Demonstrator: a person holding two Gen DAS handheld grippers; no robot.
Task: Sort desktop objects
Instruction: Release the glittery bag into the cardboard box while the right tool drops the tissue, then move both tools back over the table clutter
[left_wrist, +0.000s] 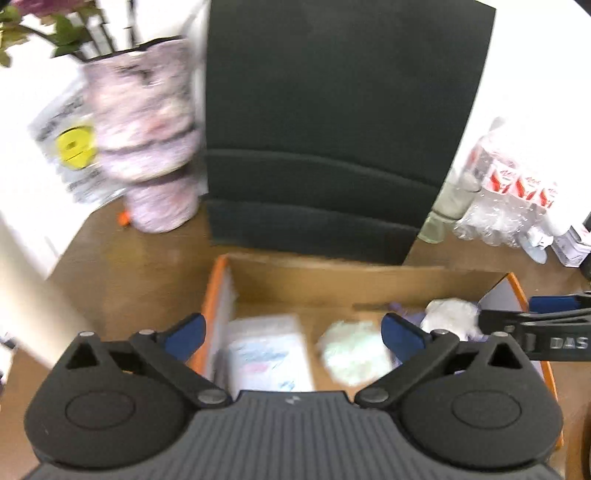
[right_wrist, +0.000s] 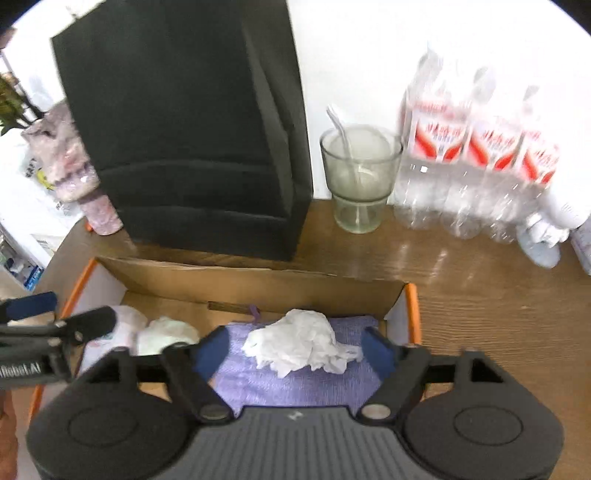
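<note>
Hovering over the box (right_wrist: 413, 306), the right gripper (right_wrist: 295, 349) stands spread with the white wad (right_wrist: 299, 347) loose on the purple cloth (right_wrist: 295, 387) below, and the left gripper (left_wrist: 293, 334) spread above the green wad (left_wrist: 352, 352); lift both straight up, clear of the walls

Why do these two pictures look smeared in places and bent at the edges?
Left wrist view: motion blur smears the vase and the box contents. Right wrist view: sharper on the tissue and glass, though the bottles streak. Both: the fisheye lens bows straight edges, darkens the corners, and the white wall is washed out.
</note>
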